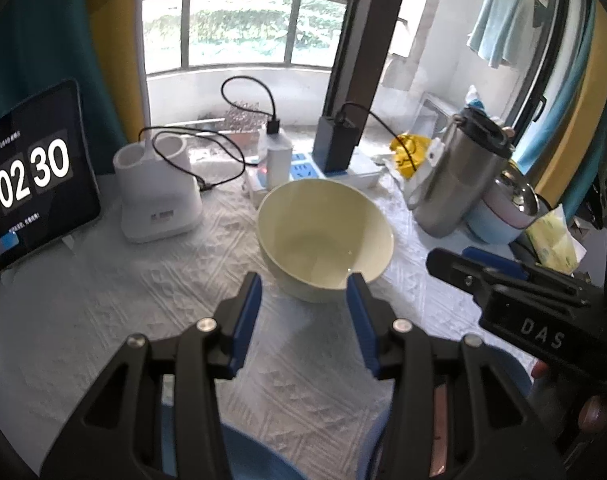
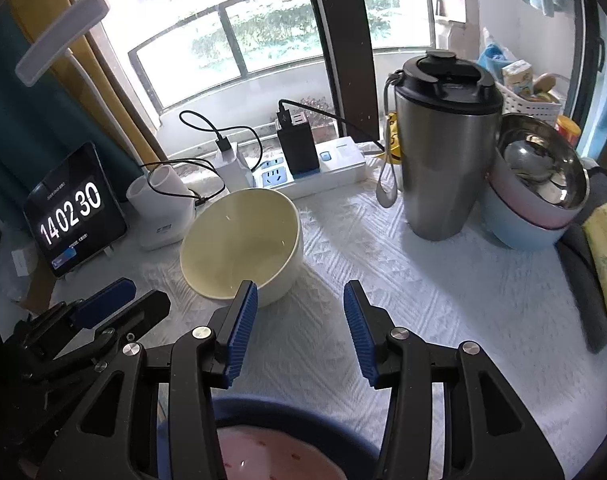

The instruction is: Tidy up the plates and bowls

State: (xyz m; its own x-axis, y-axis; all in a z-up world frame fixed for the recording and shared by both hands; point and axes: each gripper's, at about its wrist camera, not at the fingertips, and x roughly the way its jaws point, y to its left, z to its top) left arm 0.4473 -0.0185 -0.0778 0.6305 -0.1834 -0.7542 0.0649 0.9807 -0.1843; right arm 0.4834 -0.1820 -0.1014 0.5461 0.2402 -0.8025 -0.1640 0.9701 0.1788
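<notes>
White textured tablecloth (image 2: 383,280) is carrying a cream bowl (image 2: 239,248); left gripper (image 1: 303,300) and right gripper (image 2: 299,312) are hovering, jaws parted, grasping nothing.

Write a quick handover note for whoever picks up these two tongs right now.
Left tongs: open, empty, aimed at the near rim of the cream bowl, not gripping it.
Right tongs: open, empty, over bare tablecloth just right of that bowl.
Cream bowl stands alone mid-table. Stacked bowls (steel-lined pink on blue) sit at the right beside the steel tumbler. A blue-rimmed dish with a pink centre lies under the right tongs.
Done: two bowls stacked. Left: probably the cream bowl and the near dish.
</notes>
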